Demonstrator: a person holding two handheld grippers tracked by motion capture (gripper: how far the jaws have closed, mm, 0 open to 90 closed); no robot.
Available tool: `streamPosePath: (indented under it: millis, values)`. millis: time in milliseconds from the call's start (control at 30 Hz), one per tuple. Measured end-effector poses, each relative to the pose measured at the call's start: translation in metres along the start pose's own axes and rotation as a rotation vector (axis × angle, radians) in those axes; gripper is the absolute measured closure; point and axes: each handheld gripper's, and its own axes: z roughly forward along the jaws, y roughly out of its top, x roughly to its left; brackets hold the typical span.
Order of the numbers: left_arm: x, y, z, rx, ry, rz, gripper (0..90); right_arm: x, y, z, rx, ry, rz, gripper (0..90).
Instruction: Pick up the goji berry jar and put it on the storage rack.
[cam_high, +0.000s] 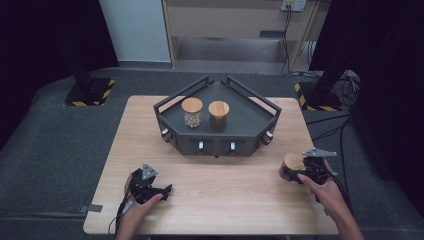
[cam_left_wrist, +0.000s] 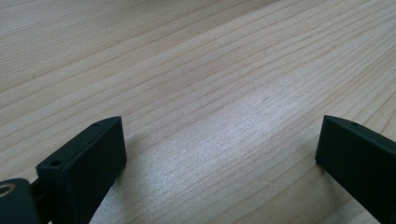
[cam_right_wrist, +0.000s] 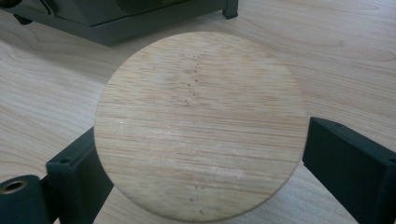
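High view first: the right gripper (cam_high: 295, 172) sits at the right edge of the table (cam_high: 215, 200), its jaws set around a jar with a round wooden lid (cam_high: 293, 161). That jar stands on the table, near the right front corner of the dark tray (cam_high: 260, 117) and well apart from it. Right gripper view now, looking down onto the wooden lid (cam_right_wrist: 201, 126): one black jaw on each side of it, close against the rim, though whether they truly press on it I cannot tell. A corner of the tray (cam_right_wrist: 107, 23) shows just behind.

Over on the left, the left gripper (cam_high: 159, 191) rests low at the near left of the table, holding nothing. Left gripper view confirms it: jaws spread wide, bare wood grain between them.

Up on the tray, two more lidded jars stand side by side, a pale-filled jar (cam_high: 192, 112) on the left and a dark-filled jar (cam_high: 218, 115) on the right.
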Motion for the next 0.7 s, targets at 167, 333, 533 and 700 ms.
streamPosePath:
  millis: [167,333,533,700]
  values:
    - [0.0000,0.0000,0.0000,0.000,0.000,0.000,0.6,0.0004,-0.0005,0.0037,0.000,0.001,0.001,10.9]
    - [0.0000,0.0000,0.0000,0.000,0.000,0.000,0.5,0.0016,-0.0004,0.0060,0.002,-0.005,-0.003,13.4]
    - [0.0000,0.0000,0.0000,0.000,0.000,0.000,0.6,0.0033,0.0006,0.0058,0.000,0.000,-0.020,18.7]
    - [0.0000,0.0000,0.0000,0.000,0.000,0.000,0.6,0.0081,-0.0004,0.0051,-0.010,-0.006,-0.043,25.0]
